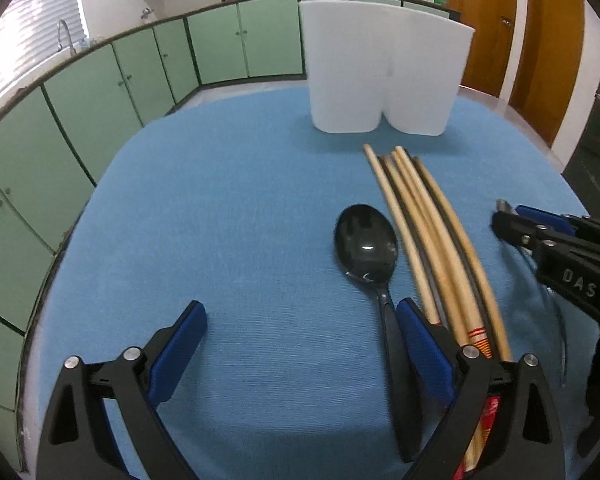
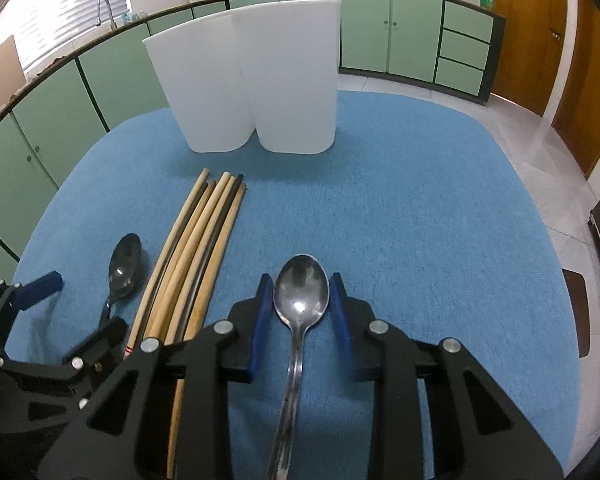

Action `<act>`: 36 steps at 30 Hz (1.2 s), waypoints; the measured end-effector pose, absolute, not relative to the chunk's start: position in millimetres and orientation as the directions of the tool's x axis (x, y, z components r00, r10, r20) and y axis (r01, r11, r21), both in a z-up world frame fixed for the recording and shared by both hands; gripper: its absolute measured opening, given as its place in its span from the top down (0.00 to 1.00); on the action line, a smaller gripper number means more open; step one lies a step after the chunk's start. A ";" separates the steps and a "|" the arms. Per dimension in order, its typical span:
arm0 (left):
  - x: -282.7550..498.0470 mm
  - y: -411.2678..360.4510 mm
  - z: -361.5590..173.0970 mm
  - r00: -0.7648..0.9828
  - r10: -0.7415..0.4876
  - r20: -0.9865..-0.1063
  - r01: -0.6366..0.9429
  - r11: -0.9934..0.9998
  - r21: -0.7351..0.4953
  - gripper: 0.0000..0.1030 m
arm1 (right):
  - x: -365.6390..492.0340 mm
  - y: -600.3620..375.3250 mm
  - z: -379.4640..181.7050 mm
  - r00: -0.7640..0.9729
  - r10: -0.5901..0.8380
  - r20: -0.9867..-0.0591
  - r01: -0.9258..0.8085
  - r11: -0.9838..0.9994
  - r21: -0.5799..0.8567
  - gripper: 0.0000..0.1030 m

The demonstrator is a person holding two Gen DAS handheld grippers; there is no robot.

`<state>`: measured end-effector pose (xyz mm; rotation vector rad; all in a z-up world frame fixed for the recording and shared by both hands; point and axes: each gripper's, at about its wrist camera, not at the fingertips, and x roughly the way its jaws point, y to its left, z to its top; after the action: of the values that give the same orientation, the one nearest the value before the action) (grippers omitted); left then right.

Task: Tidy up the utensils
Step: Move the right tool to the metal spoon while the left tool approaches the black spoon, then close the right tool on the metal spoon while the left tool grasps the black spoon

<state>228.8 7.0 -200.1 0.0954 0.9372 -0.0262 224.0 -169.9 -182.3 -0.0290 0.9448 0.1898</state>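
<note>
**Spoons, chopsticks and a white holder on the blue mat**

Utensils lie on a blue woven mat (image 2: 420,200) that covers the table. Near its far edge we see a white plastic holder with two upright compartments (image 2: 260,80), standing upright. In front of it a bundle of long wooden chopsticks, some pale and some dark, (image 2: 204,232) lies flat, with the tips pointing toward the holder and not touching it.

On the left side of the chopsticks, just beside them, lies a black glossy spoon (image 1: 366,240) with the bowl up and toward the holder. On the right side of the bundle lies a silver metal spoon (image 2: 300,292), also bowl up, its handle running back toward the near edge of the mat.

Our right gripper (image 2: 300,312) has its two blue pads on both sides of the silver spoon's bowl. The jaws are rather narrow, but we still see a small gap on each side, so the pads do not press on the spoon.

Our left gripper (image 1: 300,344) has its jaws wide apart and holds nothing. The black spoon's handle runs just inside its right pad, and whether the two touch we cannot tell. The chopsticks pass under that same finger on the outer side.
</note>
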 end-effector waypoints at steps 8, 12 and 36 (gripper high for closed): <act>231.5 18.0 -192.7 0.600 -0.005 -0.800 0.080 0.995 0.053 0.09 | 225.1 -157.3 -180.0 0.568 0.120 -0.814 -0.178 0.984 0.021 0.72; 238.8 9.5 -180.8 0.615 -0.034 -0.788 0.107 0.993 0.041 0.07 | 229.3 -153.0 -179.6 0.565 0.106 -0.818 -0.173 0.985 0.009 0.67; 278.4 0.0 -192.2 0.555 -0.121 -0.823 0.138 0.989 -0.053 0.61 | 268.3 -159.9 -173.4 0.471 0.150 -0.869 -0.184 0.980 0.069 0.73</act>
<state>278.4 0.0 -192.2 0.0188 0.9702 -0.1530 268.3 -159.9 -173.4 -0.0356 1.0603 0.2047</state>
